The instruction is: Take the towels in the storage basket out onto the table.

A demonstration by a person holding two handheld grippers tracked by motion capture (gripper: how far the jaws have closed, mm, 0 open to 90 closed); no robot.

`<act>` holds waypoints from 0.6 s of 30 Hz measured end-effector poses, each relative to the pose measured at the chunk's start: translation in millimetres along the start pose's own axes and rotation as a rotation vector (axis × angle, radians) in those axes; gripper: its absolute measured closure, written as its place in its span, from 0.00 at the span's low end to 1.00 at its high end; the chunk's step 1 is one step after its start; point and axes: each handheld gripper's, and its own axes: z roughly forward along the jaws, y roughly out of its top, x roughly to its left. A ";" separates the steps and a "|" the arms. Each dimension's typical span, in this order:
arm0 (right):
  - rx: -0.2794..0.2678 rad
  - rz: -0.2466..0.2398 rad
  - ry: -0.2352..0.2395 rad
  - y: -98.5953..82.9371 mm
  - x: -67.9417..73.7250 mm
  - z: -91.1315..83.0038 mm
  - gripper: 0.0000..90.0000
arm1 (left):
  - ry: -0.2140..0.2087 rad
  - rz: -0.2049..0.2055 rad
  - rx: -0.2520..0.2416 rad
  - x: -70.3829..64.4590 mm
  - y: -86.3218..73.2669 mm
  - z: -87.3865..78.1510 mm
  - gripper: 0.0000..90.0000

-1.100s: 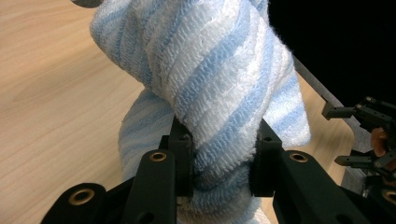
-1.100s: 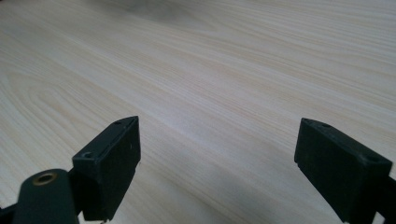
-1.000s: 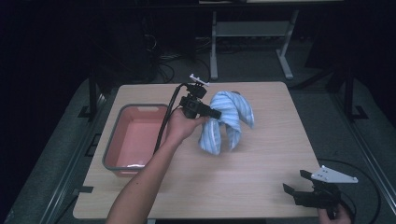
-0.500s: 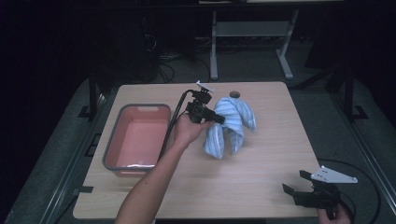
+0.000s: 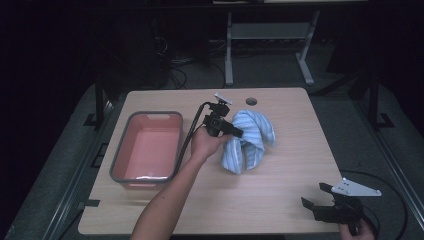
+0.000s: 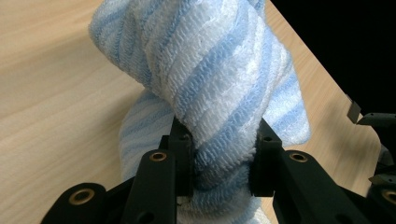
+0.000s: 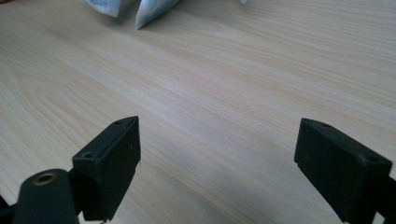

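At far left on the wooden table (image 5: 280,200), a grey-rimmed pink tub (image 5: 148,150), just beside the reaching forearm. Near the middle, the left gripper (image 5: 234,131), jaws pinching a twisted fold of the blue-and-white striped towel (image 5: 250,142); bunched cloth squeezed between both black jaws in the left gripper view (image 6: 219,116). At the near right corner, well apart from the towel, the right gripper (image 5: 312,197), jaws spread wide over bare wood, holding nothing

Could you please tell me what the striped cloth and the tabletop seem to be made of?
The cloth looks like terry towelling, probably cotton: looped, ribbed pile in blue and white stripes, matte. The tabletop looks like pale wood or wood-grain laminate: fine grain lines, smooth with a faint sheen.
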 end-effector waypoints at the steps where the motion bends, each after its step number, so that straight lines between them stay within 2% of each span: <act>1: 0.000 0.000 0.000 0.0 0.0 0.0 0.16 | 0.002 0.001 0.003 0.7 -0.4 1.1 0.76; 16: 0.005 -0.005 0.005 0.1 0.3 1.4 0.16 | -0.028 -0.067 -0.005 5.5 -11.2 24.1 0.75; 18: 0.006 -0.005 0.006 0.0 0.4 1.5 0.16 | -0.024 -0.060 0.002 6.1 -12.5 26.3 0.74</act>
